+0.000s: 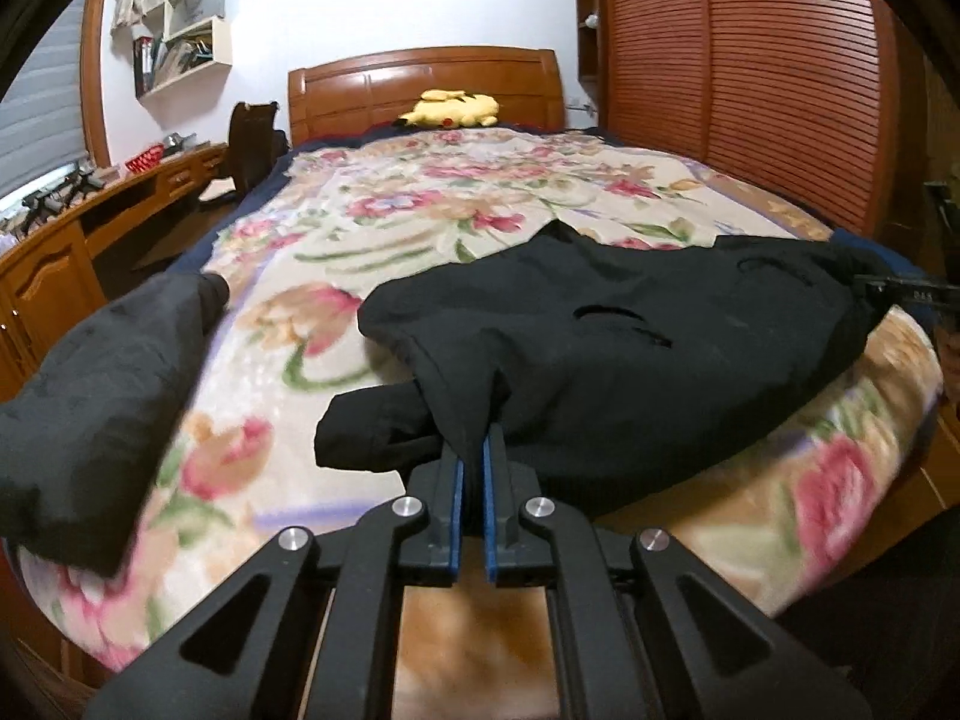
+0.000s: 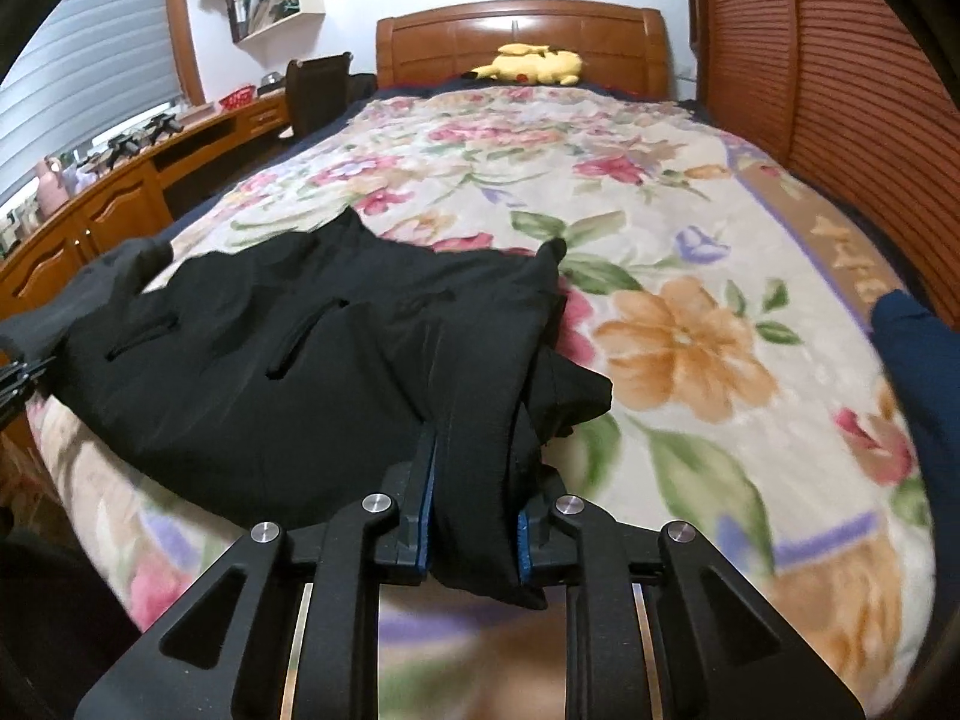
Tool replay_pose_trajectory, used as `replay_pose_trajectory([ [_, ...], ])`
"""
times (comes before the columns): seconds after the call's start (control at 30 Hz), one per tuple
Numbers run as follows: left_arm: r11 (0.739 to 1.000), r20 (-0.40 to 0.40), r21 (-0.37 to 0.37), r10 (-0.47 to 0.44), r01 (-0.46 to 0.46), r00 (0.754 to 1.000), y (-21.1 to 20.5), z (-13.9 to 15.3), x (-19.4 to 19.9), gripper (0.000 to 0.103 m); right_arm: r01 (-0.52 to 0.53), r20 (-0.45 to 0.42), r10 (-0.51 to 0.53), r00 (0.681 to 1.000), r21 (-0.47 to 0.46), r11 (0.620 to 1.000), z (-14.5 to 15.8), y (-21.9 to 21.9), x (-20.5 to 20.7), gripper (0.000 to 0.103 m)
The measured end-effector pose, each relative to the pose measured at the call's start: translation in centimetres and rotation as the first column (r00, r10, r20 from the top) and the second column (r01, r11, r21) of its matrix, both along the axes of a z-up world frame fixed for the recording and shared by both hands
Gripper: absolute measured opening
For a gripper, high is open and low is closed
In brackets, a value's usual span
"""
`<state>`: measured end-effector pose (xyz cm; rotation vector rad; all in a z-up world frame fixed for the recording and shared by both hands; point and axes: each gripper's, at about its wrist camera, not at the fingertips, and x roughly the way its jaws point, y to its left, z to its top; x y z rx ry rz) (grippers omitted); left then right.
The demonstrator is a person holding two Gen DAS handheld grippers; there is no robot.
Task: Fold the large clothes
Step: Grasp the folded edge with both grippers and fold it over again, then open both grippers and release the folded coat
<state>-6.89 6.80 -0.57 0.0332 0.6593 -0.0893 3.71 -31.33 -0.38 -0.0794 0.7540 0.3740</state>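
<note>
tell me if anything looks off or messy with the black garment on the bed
Mostly tidy. The black garment lies fairly flat on the floral blanket, but a loose part sticks out beside the left gripper, and fabric bunches thickly in the right gripper.

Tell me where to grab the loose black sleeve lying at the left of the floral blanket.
Grip the loose black sleeve at its narrow cuff end, coming from the foot of the bed: that end tapers thin and lies free on the floral blanket.
</note>
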Motion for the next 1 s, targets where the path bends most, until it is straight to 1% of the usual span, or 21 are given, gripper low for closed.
replay_pose_trajectory([
  [0.07,1.0,-0.037,-0.012,-0.003,0.002,0.999,0.0,-0.9,-0.5,0.003,-0.011,0.009,0.011,1.0,-0.009,1.0,0.3,-0.4,-1.3,0.017],
  [0.13,1.0,-0.05,-0.022,0.008,-0.009,0.999,0.0,-0.9,-0.5,0.004,-0.021,-0.001,0.021,1.0,-0.023,1.0,-0.1,-0.5,-1.8,0.017],
  [0.23,0.999,-0.039,-0.032,0.022,-0.023,0.999,-0.2,0.0,-0.1,0.007,-0.019,-0.024,0.018,1.0,-0.06,0.998,-1.4,-0.4,-1.6,0.018],
  [0.27,0.999,-0.034,-0.036,0.022,-0.023,0.999,-0.4,0.2,-0.3,0.008,-0.019,-0.037,0.017,0.999,-0.059,0.998,-1.9,-0.5,-1.4,0.018],
  [0.3,0.999,-0.03,-0.041,0.02,-0.021,0.999,-0.5,0.4,-0.4,0.011,-0.02,-0.046,0.017,0.999,-0.055,0.998,-2.1,-0.6,-1.3,0.019],
  [0.33,0.999,-0.015,-0.044,0.015,-0.016,1.0,-0.7,0.8,-0.4,0.017,-0.021,-0.055,0.019,0.998,-0.048,0.999,-2.4,-0.8,-1.0,0.02],
  [0.4,0.999,0.008,-0.033,0.018,-0.017,1.0,-1.0,1.3,-0.7,0.024,-0.02,-0.064,0.017,0.998,-0.039,0.999,-2.7,-1.2,-0.9,0.021],
  [0.5,0.999,0.058,-0.024,0.031,-0.029,0.998,-1.3,2.3,-1.1,0.031,-0.019,-0.07,0.016,0.997,-0.047,0.999,-3.0,-1.2,-1.1,0.023],
  [0.63,0.998,0.141,-0.051,0.047,-0.04,0.989,-1.3,4.0,-1.8,0.036,-0.019,-0.06,0.016,0.998,-0.06,0.998,-3.0,-1.2,-1.5,0.024],
  [0.7,0.997,0.157,-0.067,0.052,-0.042,0.986,-1.3,4.2,-1.5,0.037,-0.017,-0.059,0.014,0.998,-0.057,0.998,-3.1,-1.2,-1.6,0.026],
  [0.77,0.996,0.159,-0.075,0.054,-0.043,0.986,-1.7,4.2,-1.2,0.037,-0.013,-0.061,0.01,0.998,-0.056,0.998,-3.3,-1.4,-1.5,0.029],
  [0.8,0.996,0.159,-0.077,0.051,-0.039,0.986,-1.9,4.2,-1.0,0.037,-0.009,-0.063,0.005,0.998,-0.059,0.998,-3.4,-1.4,-1.4,0.034],
  [0.97,0.998,0.153,-0.064,0.008,0.001,0.988,-4.6,3.8,0.3,0.037,0.018,-0.056,-0.022,0.998,-0.072,0.997,-3.8,-1.5,-1.1,0.045],
  [1.0,0.998,0.151,-0.063,0.002,0.008,0.989,-5.1,3.8,0.4,0.037,0.025,-0.053,-0.029,0.998,-0.074,0.997,-3.8,-1.6,-1.0,0.049],
])
